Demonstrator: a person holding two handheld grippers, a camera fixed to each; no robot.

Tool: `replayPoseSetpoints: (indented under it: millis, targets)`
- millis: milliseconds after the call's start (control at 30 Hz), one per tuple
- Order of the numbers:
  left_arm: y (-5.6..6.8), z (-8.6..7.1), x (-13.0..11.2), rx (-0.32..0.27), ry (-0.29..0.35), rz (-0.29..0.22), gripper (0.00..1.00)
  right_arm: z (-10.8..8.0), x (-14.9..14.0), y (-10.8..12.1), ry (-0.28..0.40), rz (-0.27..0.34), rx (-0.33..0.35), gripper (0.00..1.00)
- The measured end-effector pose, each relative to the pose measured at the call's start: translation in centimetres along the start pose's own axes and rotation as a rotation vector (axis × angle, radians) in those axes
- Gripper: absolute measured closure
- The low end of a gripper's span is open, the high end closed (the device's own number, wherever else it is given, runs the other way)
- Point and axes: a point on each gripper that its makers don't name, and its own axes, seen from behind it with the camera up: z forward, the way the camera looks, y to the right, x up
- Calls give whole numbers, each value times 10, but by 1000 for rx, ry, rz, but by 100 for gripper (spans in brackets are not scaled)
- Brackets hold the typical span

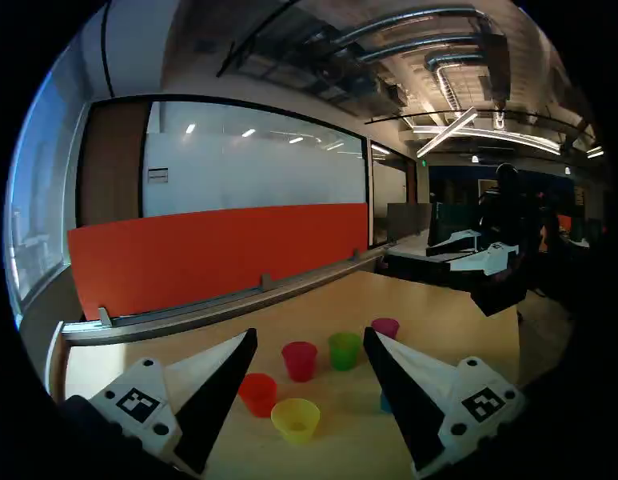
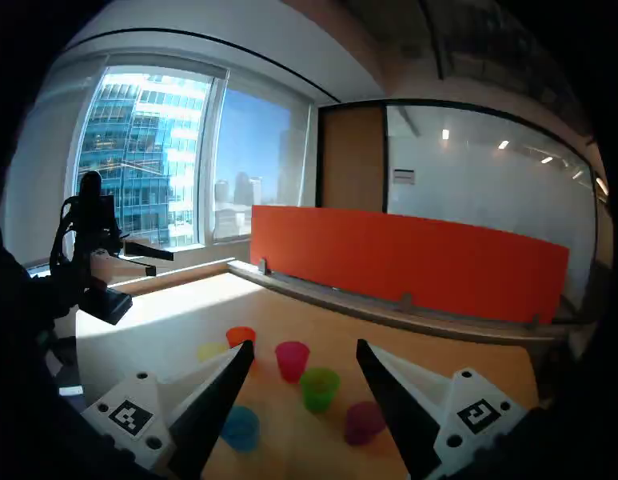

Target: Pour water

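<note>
You have six small, translucent plastic cups standing upright, mouths up, in a loose cluster on the wooden table (image 1: 436, 320). None of them touches another. In the left gripper view, the yellow cup (image 1: 296, 419) sits nearest you, with the orange cup (image 1: 258, 394) just beside it on the left. Behind them, a row runs back toward the right: the pink cup (image 1: 299, 360), the green cup (image 1: 344, 350), then the purple cup (image 1: 384, 327). In the right gripper view, the blue cup (image 2: 241, 426) is closest to you. You cannot tell whether any cup holds water.
</note>
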Motion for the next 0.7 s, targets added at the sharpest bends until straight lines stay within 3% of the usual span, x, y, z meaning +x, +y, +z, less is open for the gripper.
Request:
replayPoseSetpoints:
  millis: [700]
  targets:
    - [41, 30, -61, -140, -81, 15, 1, 11, -40, 14, -90, 7, 1, 0]
